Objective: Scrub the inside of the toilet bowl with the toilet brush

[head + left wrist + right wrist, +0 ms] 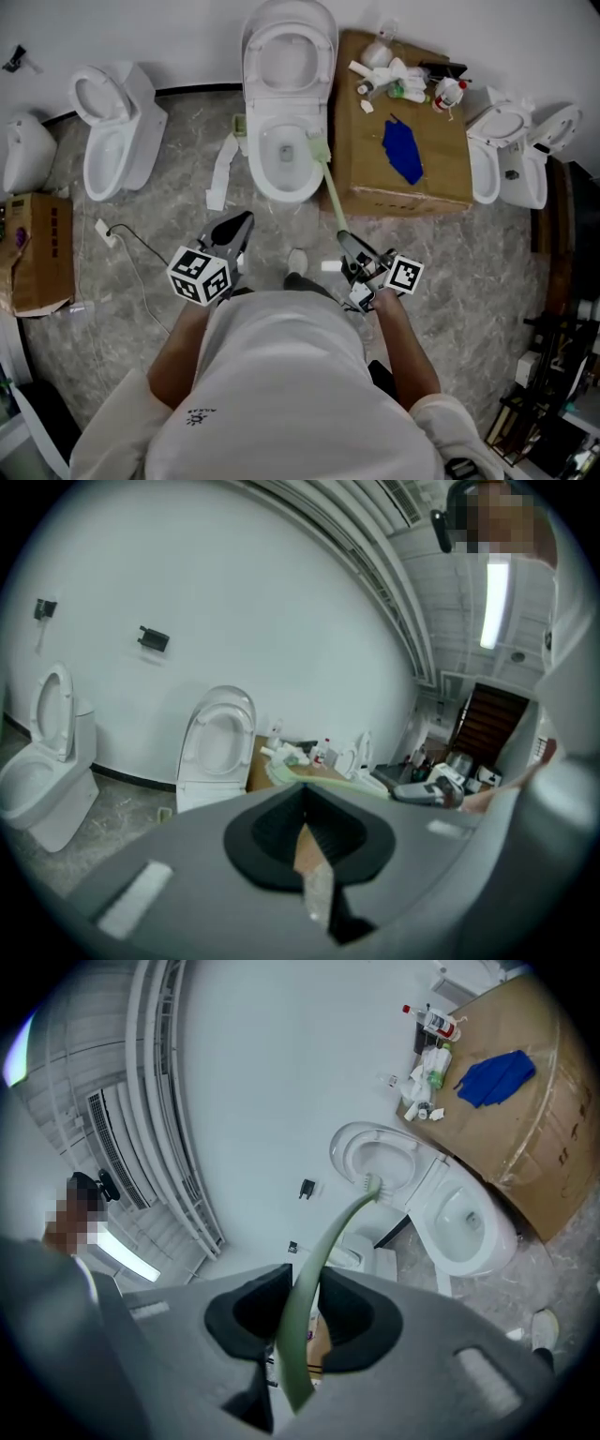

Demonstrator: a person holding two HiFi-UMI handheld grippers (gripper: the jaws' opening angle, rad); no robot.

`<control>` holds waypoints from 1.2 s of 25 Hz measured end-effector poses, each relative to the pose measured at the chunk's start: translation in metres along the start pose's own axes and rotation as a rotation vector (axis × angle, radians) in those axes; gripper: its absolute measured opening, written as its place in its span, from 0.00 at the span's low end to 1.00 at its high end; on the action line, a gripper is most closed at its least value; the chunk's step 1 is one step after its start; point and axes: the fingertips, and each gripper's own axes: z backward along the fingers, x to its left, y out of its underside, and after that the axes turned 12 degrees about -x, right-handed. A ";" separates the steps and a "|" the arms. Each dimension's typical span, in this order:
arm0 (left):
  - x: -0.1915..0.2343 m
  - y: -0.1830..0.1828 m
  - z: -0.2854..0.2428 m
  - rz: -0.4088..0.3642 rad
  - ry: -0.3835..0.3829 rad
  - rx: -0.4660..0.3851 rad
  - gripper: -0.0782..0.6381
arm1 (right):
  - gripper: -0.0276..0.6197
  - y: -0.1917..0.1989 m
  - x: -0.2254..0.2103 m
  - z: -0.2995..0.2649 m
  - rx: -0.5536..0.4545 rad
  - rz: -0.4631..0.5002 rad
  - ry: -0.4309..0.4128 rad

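Head view gives the layout. The right gripper is clamped on the near end of the long pale-green plastic toilet brush. The handle runs up and away from its jaws to the brush head, which sits at the right-hand rim of the white ceramic toilet bowl straight ahead, seat and lid raised. Whether the head touches the porcelain can't be called from here.

Right gripper view confirms the hold. Both black pads press on the green handle, which curves off ahead of the jaws toward the toilet. It doesn't settle where the head meets the rim. It does give a clear look at the big brown cardboard box off to that gripper's right. On top lies a crumpled blue cloth, with a cluster of bottles beyond it.

The left gripper hovers short of the bowl, to the left of the brush handle. Left gripper view shows its jaws together with nothing between them. Past its tips stand the raised lid and the green handle crossing to the right. Off to its left is a second white toilet. Far to its right there's what looks like a dark stairway, which no other view shows.

Only the head view shows the pose. Both bare forearms reach forward and down from a white shirt, elbows out. Each gripper angles inward, jaws aimed at the bowl.
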 end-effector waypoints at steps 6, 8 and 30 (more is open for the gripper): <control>-0.006 -0.003 -0.046 -0.006 -0.017 0.003 0.10 | 0.18 -0.023 -0.025 -0.013 0.095 -0.020 -0.007; -0.008 -0.002 -0.057 -0.001 -0.027 0.003 0.10 | 0.18 -0.026 -0.033 -0.014 0.128 -0.022 -0.004; 0.033 0.011 -0.088 0.060 -0.090 0.067 0.10 | 0.18 -0.049 -0.077 -0.041 0.197 -0.067 0.071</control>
